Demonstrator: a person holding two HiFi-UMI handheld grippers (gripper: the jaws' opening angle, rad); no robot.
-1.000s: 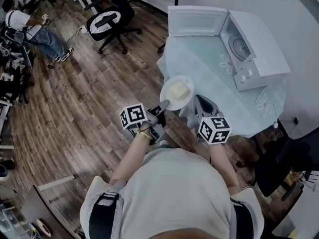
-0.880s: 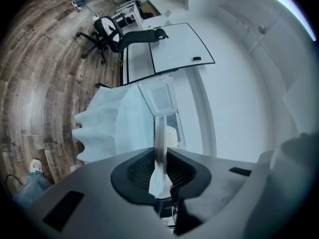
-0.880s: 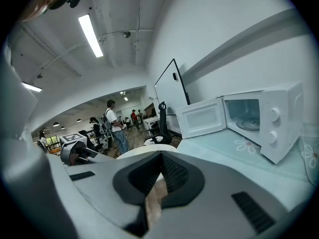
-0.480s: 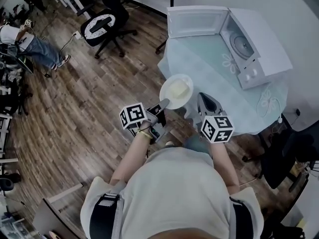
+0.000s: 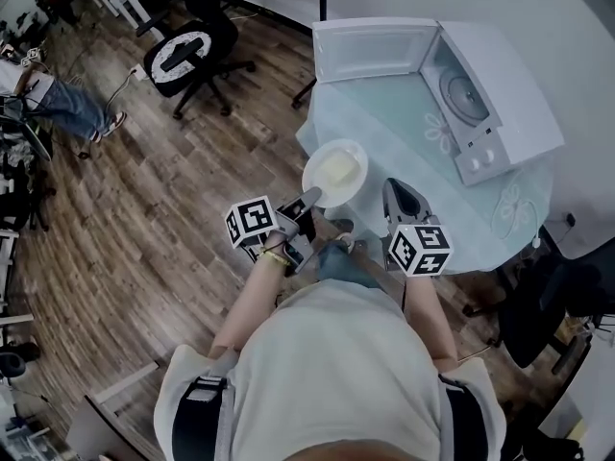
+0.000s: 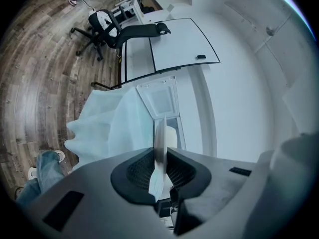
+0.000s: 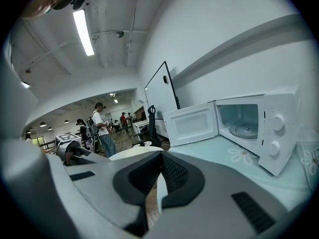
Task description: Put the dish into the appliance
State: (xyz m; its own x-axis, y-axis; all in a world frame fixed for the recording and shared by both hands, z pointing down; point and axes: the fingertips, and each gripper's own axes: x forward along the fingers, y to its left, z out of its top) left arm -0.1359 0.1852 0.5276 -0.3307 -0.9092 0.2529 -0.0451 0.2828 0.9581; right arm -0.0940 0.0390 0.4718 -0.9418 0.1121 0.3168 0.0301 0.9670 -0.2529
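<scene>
A white dish [image 5: 357, 156] carrying a pale yellow block of food [image 5: 336, 169] hovers over the near left edge of the table [image 5: 384, 123]. My left gripper [image 5: 309, 198] is shut on its near rim. In the left gripper view the dish [image 6: 160, 136] stands edge-on between the pads of that gripper [image 6: 160, 156]. The white microwave [image 5: 509, 104] stands at the table's far right, its door [image 5: 370, 46] swung wide open and the glass turntable [image 5: 458, 89] visible. My right gripper [image 5: 392, 188] floats beside the dish, shut and holding nothing [image 7: 159, 176].
A light blue cloth with flower prints covers the table. A black office chair [image 5: 187, 51] stands on the wood floor at the left. A dark chair [image 5: 538, 305] sits by the table's right side. People [image 7: 102, 126] stand far back in the room.
The table and microwave have shifted slightly left and nearer in the head view. The dish, still held by the left gripper, has edged left and forward with both grippers.
</scene>
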